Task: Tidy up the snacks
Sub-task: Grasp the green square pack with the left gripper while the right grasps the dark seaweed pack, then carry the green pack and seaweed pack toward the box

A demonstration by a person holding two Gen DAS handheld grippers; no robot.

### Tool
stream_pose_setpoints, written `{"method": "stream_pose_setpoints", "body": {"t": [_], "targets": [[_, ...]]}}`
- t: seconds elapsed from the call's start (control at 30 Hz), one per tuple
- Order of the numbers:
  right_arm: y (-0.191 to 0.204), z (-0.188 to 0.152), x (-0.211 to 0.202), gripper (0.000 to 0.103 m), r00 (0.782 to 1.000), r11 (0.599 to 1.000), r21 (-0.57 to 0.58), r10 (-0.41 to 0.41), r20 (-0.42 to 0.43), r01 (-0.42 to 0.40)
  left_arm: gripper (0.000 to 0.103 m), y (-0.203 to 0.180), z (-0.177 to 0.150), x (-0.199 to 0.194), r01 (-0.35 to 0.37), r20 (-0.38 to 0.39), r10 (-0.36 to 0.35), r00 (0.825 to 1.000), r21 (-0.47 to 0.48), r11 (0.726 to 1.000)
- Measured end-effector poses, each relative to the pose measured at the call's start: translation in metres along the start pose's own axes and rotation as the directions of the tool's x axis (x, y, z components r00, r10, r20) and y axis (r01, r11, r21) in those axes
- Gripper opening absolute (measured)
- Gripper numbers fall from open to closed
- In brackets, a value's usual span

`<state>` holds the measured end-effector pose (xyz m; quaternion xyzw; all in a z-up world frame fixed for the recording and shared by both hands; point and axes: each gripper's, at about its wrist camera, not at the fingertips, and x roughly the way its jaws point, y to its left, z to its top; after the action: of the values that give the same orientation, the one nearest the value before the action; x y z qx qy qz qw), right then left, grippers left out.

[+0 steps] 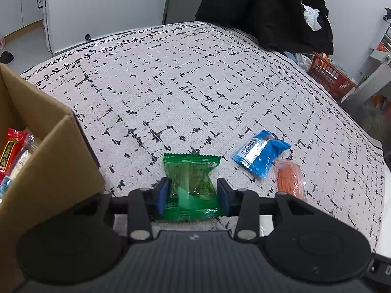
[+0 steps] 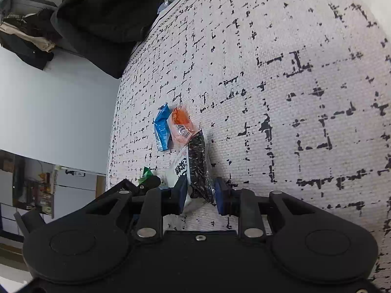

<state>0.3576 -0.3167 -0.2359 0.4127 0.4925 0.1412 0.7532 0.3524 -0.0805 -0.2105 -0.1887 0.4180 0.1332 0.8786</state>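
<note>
Pickup step: the left gripper (image 1: 193,193) pinches a crinkly green plastic snack packet (image 1: 190,183), the right gripper (image 2: 200,193) a black-and-white sunflower-seed packet (image 2: 198,166); next, lift both into the brown cardboard box (image 1: 48,166).

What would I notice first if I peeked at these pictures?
Probably the shiny green snack packet, squeezed in the left claw low in the middle of the speckled tablecloth. Next to it lie a bright blue packet and an orange one, and a cardboard box with snacks inside stands at the left. The right claw pinches a bag of black seeds.
</note>
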Motion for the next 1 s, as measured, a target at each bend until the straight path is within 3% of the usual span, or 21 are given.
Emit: {"method": "stream_pose_setpoints", "body": {"t": [0.1,0.37,0.53,1.0], "targets": [[-0.002,-0.001,0.003,0.027,1.000,0.999,0.025,0.021,-0.020,-0.021,0.030,0.001,-0.002,-0.004,0.019,-0.017,-0.019,1.000,0.001,1.000],[0.001,-0.001,0.010,0.029,0.999,0.999,0.036,0.035,-0.027,-0.034,0.026,-0.006,-0.007,-0.010,0.072,-0.062,-0.071,0.996,0.009,0.997],[0.017,-0.007,0.004,0.020,1.000,0.999,-0.039,-0.007,-0.018,0.007,0.025,-0.006,-0.003,-0.017,0.087,-0.086,-0.086,0.993,-0.003,0.996],[0.073,-0.025,-0.037,0.018,1.000,0.993,-0.120,-0.002,-0.008,0.002,0.025,0.008,0.022,-0.092,0.134,-0.067,-0.134,0.989,-0.014,0.991]]}}
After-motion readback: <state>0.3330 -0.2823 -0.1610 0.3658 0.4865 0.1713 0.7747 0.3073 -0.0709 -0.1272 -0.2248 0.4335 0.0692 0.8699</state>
